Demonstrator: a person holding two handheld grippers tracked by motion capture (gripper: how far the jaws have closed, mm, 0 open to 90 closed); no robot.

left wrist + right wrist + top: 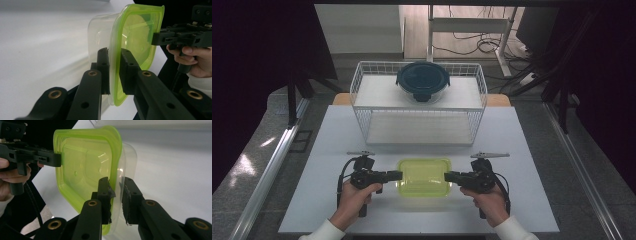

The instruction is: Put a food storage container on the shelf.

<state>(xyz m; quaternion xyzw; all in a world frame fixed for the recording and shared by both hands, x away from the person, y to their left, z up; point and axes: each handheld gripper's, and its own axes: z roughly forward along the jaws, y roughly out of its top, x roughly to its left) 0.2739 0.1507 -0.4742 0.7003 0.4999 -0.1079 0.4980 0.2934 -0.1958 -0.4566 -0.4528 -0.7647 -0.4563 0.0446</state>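
Note:
A clear rectangular container with a lime-green lid [424, 176] sits on the white table near its front edge. My left gripper [399, 175] is at its left end and my right gripper [448, 176] at its right end, each held by a hand. In the left gripper view the jaws [114, 67] are shut on the green lid's rim [136, 37], and the right gripper [156, 38] meets the far end. In the right gripper view the jaws [116, 200] straddle the container's rim [82, 165], pinching lid edge and clear wall, with the left gripper [58, 160] on the opposite end.
A white wire two-level rack [419, 107] stands behind the container at the table's middle back. A round glass container with a dark blue clip lid [422, 80] rests on its top shelf. Bare white table [337, 140] lies on both sides.

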